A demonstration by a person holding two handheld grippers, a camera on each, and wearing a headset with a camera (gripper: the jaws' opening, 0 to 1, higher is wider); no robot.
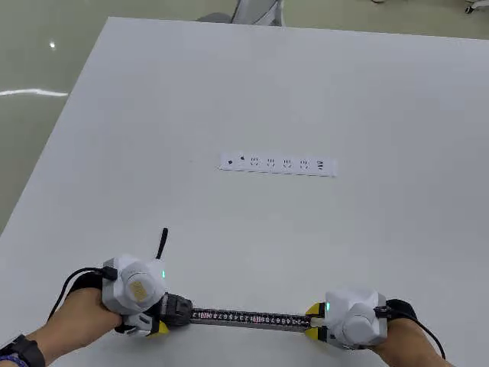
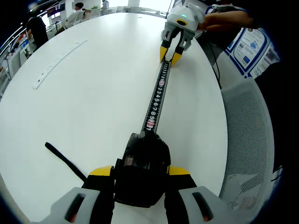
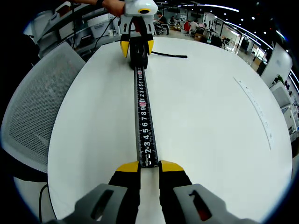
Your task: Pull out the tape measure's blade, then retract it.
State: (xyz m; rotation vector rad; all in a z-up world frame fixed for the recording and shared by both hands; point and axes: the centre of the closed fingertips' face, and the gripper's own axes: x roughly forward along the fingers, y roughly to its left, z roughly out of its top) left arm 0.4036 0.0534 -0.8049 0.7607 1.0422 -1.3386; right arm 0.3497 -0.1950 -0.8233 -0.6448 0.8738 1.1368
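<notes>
Left gripper [image 2: 140, 171]: we are clamping its jaws on the black tape measure case [image 2: 142, 156].
Right gripper [image 3: 149, 164]: we are pinching its jaws on the tip of the black numbered blade [image 3: 143, 107].
Location: blade is lying stretched along the near edge of the white worktop [image 1: 267, 99].

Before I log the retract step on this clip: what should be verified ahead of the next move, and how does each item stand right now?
1. The black tape measure case is clamped in the left tool: ok.
2. The tip of the black numbered blade is pinched by the right tool: ok.
3. The blade runs straight and flat on the white table, no kink: ok.
4. The thin black strap lies beside the case, off the blade: ok.
5. The long white power strip lies well apart from the blade's line: ok.
6. The blade lock is released: cannot tell.
</notes>
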